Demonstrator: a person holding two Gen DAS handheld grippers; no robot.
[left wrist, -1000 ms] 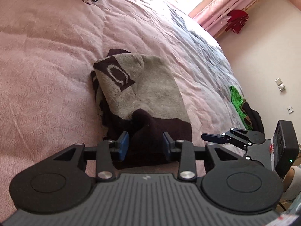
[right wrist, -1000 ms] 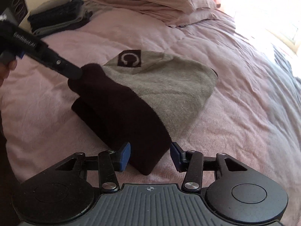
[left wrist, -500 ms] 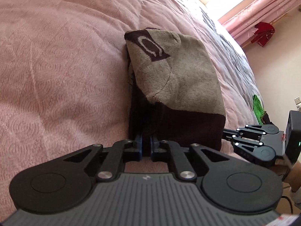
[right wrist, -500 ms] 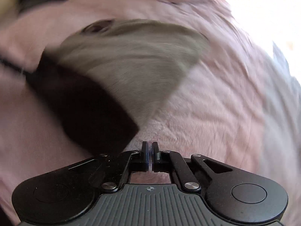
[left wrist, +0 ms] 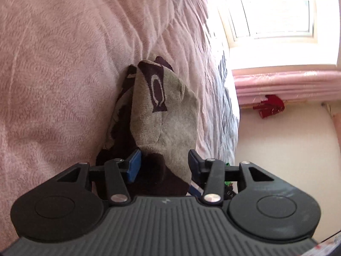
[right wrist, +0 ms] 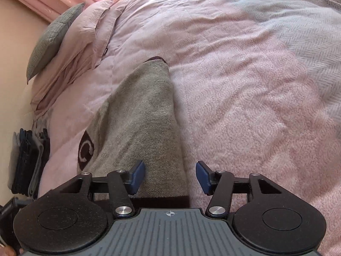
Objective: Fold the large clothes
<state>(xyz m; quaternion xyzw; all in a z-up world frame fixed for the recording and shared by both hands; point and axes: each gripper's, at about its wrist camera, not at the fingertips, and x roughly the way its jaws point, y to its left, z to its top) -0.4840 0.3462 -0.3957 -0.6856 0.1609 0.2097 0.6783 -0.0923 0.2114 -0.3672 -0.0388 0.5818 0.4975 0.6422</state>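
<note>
Now sweater [left wrist: 170,115] lies between both opening tongs.

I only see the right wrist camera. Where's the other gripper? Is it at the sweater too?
Observer: Yes. The left gripper has the dark end of the sweater between its fingers, and its jaws are opening.
Operator: What's past the bed on that side?
Observer: A bright window.
Operator: Anything else there?
Observer: Something red hangs on the wall below the curtain.
</note>
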